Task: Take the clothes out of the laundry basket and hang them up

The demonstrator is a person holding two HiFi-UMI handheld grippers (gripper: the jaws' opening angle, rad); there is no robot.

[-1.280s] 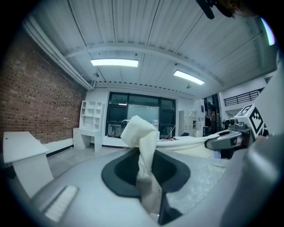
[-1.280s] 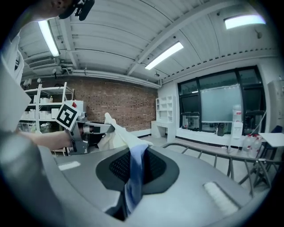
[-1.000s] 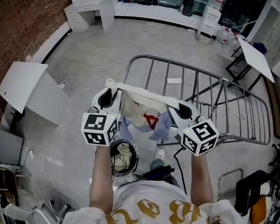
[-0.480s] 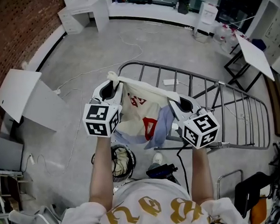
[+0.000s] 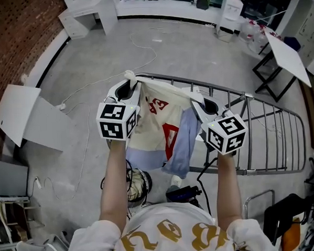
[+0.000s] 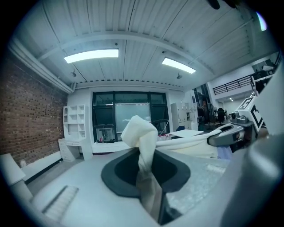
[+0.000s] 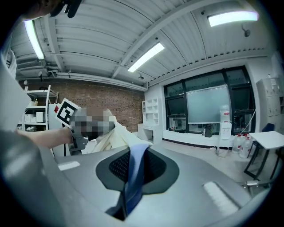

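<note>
A cream garment (image 5: 153, 132) with red markings and a blue part (image 5: 184, 142) hangs stretched between my two grippers, over the near rail of the grey drying rack (image 5: 262, 135). My left gripper (image 5: 129, 83) is shut on its cream corner (image 6: 141, 146), which bunches up out of the jaws. My right gripper (image 5: 199, 100) is shut on the blue edge (image 7: 133, 177). The laundry basket (image 5: 135, 184) sits on the floor below my left arm, with cloth inside.
A white board (image 5: 28, 119) lies on the floor at the left. A brick wall (image 5: 13, 35) runs along the left, white shelving (image 5: 85, 13) stands at the back. A cable (image 5: 89, 131) trails across the floor. Dark gear (image 5: 184, 192) lies by my feet.
Both grippers have carried the garment forward over the rack's near rail. The cloth hangs longer and flatter between them, and the basket has slipped back under my left arm.
</note>
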